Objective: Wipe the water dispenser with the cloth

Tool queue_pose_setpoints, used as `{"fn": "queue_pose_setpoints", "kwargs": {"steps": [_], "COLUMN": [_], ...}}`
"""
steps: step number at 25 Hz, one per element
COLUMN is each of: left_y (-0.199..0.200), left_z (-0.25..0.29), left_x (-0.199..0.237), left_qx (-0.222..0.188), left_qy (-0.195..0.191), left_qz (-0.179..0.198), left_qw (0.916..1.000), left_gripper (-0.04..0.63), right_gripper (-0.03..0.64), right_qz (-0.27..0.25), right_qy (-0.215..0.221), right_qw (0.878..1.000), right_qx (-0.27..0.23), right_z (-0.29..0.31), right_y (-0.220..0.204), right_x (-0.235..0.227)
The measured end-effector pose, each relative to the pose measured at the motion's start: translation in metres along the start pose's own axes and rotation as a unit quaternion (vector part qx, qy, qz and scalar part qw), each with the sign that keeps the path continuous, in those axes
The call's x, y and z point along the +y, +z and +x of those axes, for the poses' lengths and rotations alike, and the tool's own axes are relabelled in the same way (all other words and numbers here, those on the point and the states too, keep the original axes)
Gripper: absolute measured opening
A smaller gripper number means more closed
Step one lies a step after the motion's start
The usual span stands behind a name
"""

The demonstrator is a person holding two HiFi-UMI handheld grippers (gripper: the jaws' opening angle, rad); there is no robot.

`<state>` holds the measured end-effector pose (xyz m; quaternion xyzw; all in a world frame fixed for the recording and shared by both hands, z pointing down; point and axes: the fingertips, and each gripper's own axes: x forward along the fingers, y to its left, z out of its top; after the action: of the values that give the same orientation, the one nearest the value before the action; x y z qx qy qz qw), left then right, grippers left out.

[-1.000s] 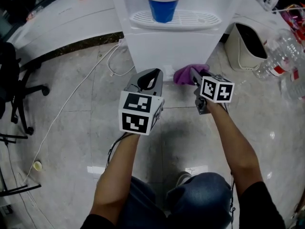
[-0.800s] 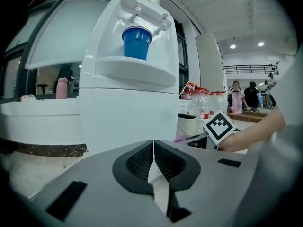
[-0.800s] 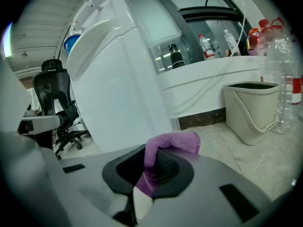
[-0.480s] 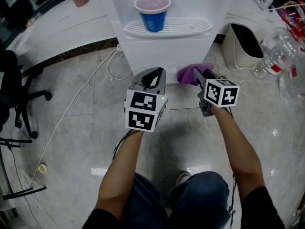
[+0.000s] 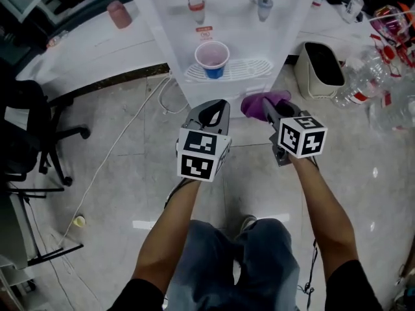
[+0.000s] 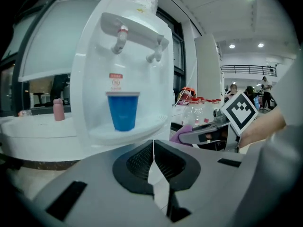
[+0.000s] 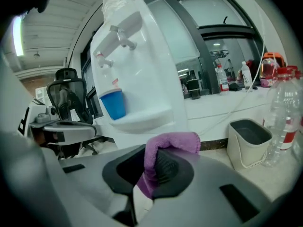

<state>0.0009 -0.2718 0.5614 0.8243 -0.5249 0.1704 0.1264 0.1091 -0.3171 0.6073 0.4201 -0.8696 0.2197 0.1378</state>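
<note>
Cloth (image 7: 171, 142), soft, light and floppy, is clamped by one fold in the right gripper (image 7: 150, 168), near the water dispenser (image 5: 224, 31) front. The left gripper (image 6: 152, 150) has its jaws together, empty.

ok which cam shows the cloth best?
Right gripper view: the purple cloth sits in the centre, pinched between the jaws of the right gripper. Head view shows it only as a small bunch ahead of that gripper; left gripper view catches just a sliver.
</note>
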Motion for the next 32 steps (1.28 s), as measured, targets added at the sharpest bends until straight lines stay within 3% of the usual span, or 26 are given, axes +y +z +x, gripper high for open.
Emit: {"fn": "queue_pose_setpoints", "kwargs": {"steps": [9, 15, 20, 25, 32], "left_y": [0.128, 0.215, 0.295, 0.358, 0.418], "left_z": [-0.063, -0.112, -0.153, -0.193, -0.246], "left_x": [-0.019, -0.025, -0.033, -0.031, -0.033], "left_qx": [0.019, 0.03, 0.025, 0.013, -0.027], "left_qy": [-0.01, 0.006, 0.027, 0.056, 0.097], "left_qz": [-0.012, -0.013, -0.014, -0.004, 0.012], "left_qw": [0.9997, 0.9994, 0.9992, 0.9984, 0.9949], "left_gripper": [0.028, 0.028, 0.028, 0.028, 0.028], "right_gripper": [0.041, 0.041, 0.041, 0.041, 0.041], "right_qz": [0.004, 0.003, -0.028, -0.094, -0.126], "right_qy": [0.006, 0.016, 0.019, 0.009, 0.012], "right_qw": [1.0, 1.0, 0.999, 0.994, 0.987], "right_qx": [-0.012, -0.025, -0.039, -0.062, -0.097], "right_z": [-0.082, -0.138, -0.189, -0.232, -0.28], "right_y": [0.127, 0.213, 0.296, 0.374, 0.423], "right_x": [0.047, 0.079, 0.097, 0.114, 0.139]}}
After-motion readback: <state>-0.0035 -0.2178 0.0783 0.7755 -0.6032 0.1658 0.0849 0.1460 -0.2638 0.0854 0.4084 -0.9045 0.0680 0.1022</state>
